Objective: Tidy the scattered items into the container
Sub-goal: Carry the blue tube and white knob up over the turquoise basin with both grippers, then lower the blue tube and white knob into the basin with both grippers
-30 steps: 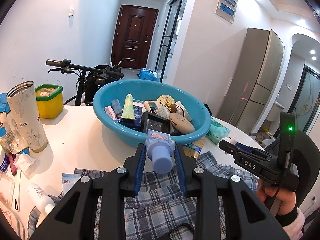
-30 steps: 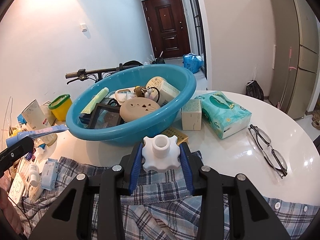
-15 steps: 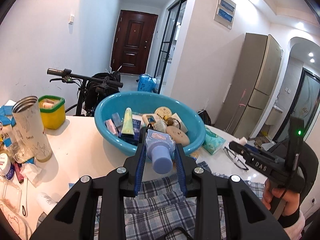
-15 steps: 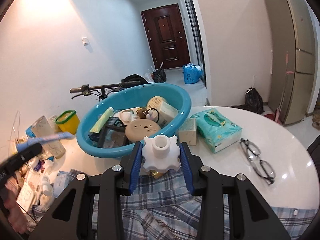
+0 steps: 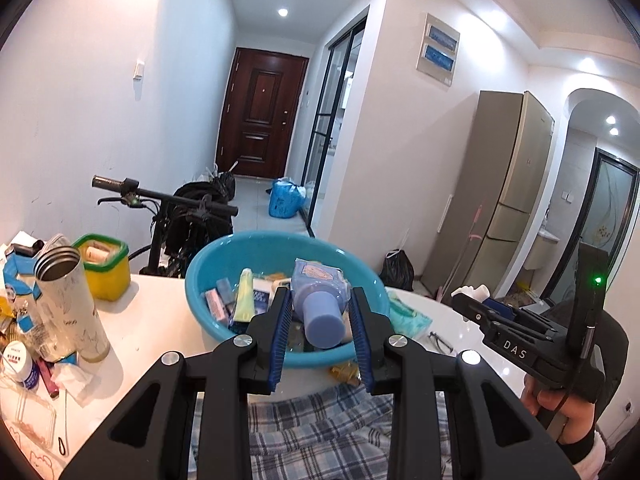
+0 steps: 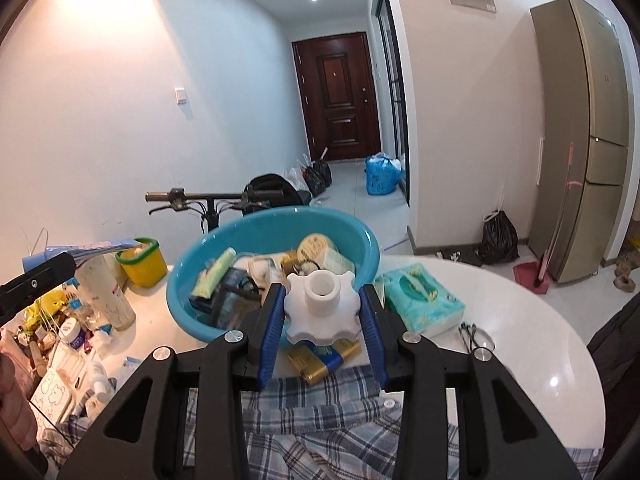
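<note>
My left gripper (image 5: 320, 312) is shut on a pale blue tube with a blue cap (image 5: 320, 304), held in the air in front of the blue basin (image 5: 208, 276). My right gripper (image 6: 320, 312) is shut on a white scalloped knob (image 6: 320, 308), also held above the table in front of the basin (image 6: 360, 240). The basin holds several items: a green tube, boxes, a round tin. The right gripper also shows in the left wrist view (image 5: 472, 300) at the right, beside the basin.
A plaid shirt (image 6: 320, 420) lies on the white round table (image 6: 520, 344) below both grippers. A teal tissue pack (image 6: 424, 300), glasses (image 6: 472, 332) and a yellow packet (image 6: 324, 356) lie near the basin. A tall cup (image 5: 68, 300), a yellow box (image 5: 104, 268) and small clutter stand at the left.
Both grippers have risen and pulled back from the basin with their objects still held; the basin looks smaller and lower in both views.
</note>
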The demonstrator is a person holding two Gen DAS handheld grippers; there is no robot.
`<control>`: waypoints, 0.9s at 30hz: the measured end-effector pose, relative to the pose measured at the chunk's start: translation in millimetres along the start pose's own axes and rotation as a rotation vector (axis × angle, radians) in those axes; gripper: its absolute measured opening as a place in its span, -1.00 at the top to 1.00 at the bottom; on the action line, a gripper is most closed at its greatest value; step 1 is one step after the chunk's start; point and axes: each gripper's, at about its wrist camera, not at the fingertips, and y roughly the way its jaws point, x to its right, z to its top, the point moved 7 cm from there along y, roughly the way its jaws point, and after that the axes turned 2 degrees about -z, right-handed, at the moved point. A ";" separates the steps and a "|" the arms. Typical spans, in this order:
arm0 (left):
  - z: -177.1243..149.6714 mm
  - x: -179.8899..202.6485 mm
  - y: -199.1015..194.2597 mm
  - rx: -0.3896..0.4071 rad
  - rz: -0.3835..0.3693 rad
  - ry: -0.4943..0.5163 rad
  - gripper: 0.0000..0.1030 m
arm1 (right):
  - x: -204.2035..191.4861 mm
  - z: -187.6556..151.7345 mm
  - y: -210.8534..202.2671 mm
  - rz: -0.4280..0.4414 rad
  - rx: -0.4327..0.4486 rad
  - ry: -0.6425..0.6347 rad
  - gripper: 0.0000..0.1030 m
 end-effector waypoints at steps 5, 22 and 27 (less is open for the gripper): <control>10.6 5.3 10.6 0.013 -0.004 0.008 0.39 | -1.6 18.5 -0.4 0.003 0.026 -0.002 0.29; 62.7 -24.8 53.0 0.101 0.045 -0.073 0.39 | -24.8 70.3 32.8 0.065 0.080 0.012 0.29; 68.6 -27.9 67.1 0.119 0.069 -0.061 0.39 | -30.1 72.6 49.9 0.080 0.078 0.018 0.29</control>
